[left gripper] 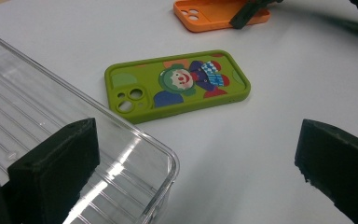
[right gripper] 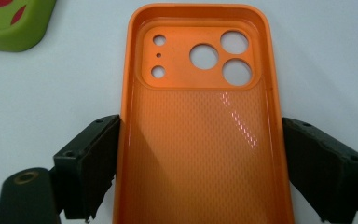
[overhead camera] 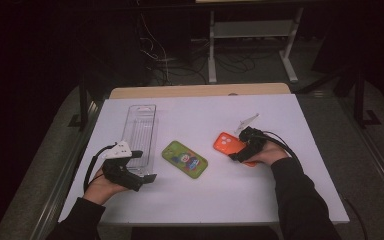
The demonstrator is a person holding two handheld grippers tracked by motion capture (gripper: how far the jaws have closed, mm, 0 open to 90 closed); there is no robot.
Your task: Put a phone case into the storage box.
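Right gripper (right gripper: 200, 163) fingers (right gripper: 91, 163) squeeze the glossy, dimple-textured orange phone case (right gripper: 200, 140) between them; left gripper (left gripper: 200, 172) fingers gape empty.

Left gripper (overhead camera: 147, 165) rests low on the table, jaws spread wide; right gripper (overhead camera: 237, 155) angles down, its jaws touching both sides of the orange phone case (right gripper: 200, 121).

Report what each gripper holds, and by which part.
The right gripper straddles the orange phone case across its long sides, jaws at its edges; a firm grip cannot be told. The left gripper holds nothing.
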